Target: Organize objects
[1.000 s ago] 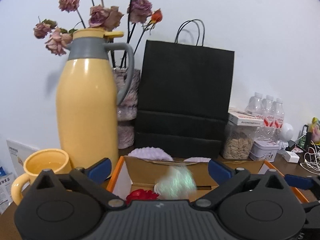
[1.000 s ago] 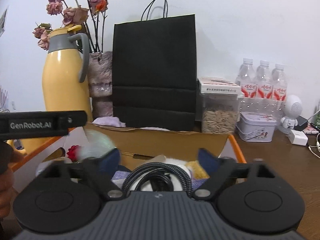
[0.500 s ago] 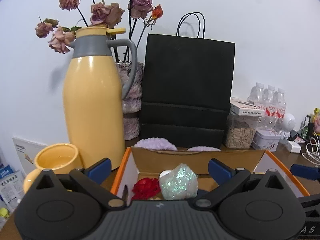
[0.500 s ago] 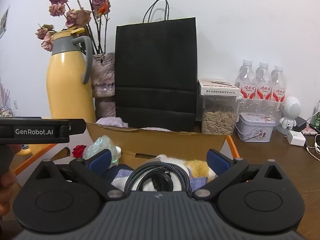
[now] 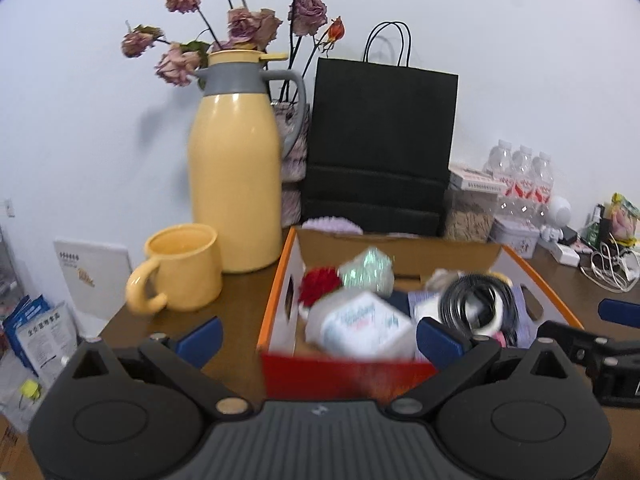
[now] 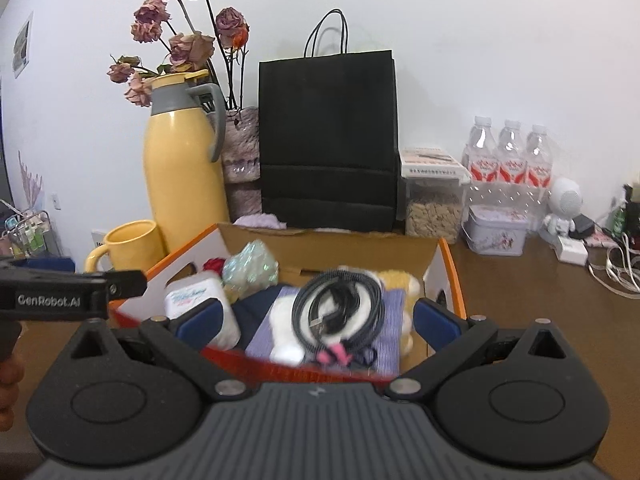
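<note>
Both grippers were held before the near wall of the box (image 6: 448,276), which stood on the brown tabletop (image 6: 532,304). The left gripper (image 5: 316,338) had its jaws spread wide with nothing between them; the blue fingertips (image 5: 200,340) flanked the box's near left corner. The right gripper (image 6: 316,322) likewise stood wide apart and empty, its fingertips (image 6: 434,322) framing the box's near half.

Inside the box, at the near left, lay a white packet (image 6: 192,298) with blurred print. Toward the right lay a coiled black cable (image 6: 338,308) on a purple cloth (image 6: 388,320), with a pink connector (image 6: 332,356) at its near end. A yellow plush item (image 6: 400,280) lay just beyond the cable. At the far left of the box sat an iridescent crumpled lump (image 6: 250,268), with a red flower (image 5: 318,284) beside it.

Left of the box, near the tabletop's left edge, stood a yellow mug (image 5: 182,268), and behind it a tall yellow flask (image 5: 234,184) with a grey collar. Dried roses (image 5: 240,28) rose behind the flask. A black paper bag (image 6: 326,140) stood upright at the tabletop's far edge behind the box. To its right were a clear jar (image 6: 434,208), a tin (image 6: 498,230), three water bottles (image 6: 506,156) and a small white figure (image 6: 562,208). White cables (image 6: 618,268) lay toward the right edge.
</note>
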Motion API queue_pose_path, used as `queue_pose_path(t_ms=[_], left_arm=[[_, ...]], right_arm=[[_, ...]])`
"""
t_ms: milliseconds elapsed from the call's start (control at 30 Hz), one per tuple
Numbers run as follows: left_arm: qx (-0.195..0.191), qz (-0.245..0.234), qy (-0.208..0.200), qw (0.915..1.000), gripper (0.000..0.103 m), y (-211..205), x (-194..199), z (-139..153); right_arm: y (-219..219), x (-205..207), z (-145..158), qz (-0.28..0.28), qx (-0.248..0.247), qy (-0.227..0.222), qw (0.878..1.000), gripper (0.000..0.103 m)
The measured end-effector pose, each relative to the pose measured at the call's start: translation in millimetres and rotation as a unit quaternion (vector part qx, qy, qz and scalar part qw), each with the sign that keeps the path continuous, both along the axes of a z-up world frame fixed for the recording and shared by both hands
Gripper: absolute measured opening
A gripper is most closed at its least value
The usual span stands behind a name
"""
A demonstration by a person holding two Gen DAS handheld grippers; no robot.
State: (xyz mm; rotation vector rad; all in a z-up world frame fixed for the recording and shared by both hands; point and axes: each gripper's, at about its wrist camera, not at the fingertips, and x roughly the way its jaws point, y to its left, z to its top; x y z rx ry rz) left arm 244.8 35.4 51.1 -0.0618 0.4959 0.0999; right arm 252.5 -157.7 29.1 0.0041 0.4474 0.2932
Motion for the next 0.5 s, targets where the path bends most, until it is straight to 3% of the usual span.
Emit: queue_pose_path(t_ms=[500], left_arm=[[0.008,-0.008,0.022,0.9997,0.103,-9,-100,-8]], right_arm=[[-10,-95,-5,-0.014,0.01,0.022,1.0,0.103]])
